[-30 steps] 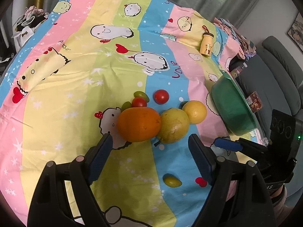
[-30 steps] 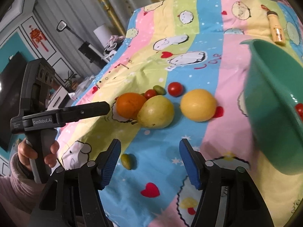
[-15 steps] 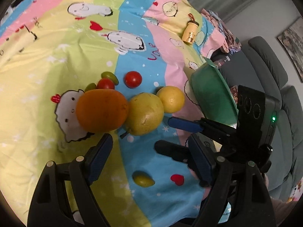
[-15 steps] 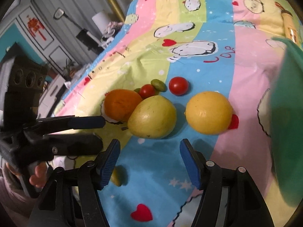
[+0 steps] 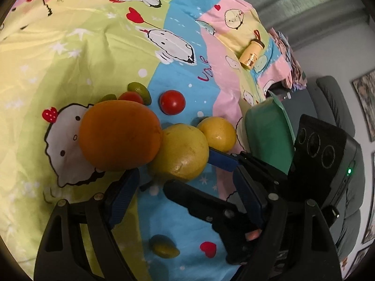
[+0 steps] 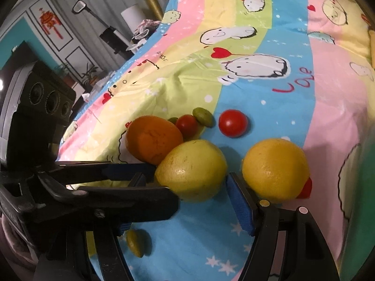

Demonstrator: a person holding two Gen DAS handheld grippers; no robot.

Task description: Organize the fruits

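- Left wrist view: left claw [image 5: 185, 199] wide open, holding nothing; orange [image 5: 119, 135] and pear [image 5: 181, 151] touch at centre frame, just above its tips; green bowl [image 5: 267, 133] at right.
- Right wrist view: right claw [image 6: 187, 201] open, nothing gripped; pear [image 6: 191, 169] between its tips at lower centre, pads apparently clear; yellow citrus [image 6: 275, 169] right.

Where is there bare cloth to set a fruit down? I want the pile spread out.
Free: the wide stretch of bedspread beyond the small tomatoes, up to the yellow bottle. Crowded: orange, pear and lemon bunch together, both grippers close by, green bowl beside them.
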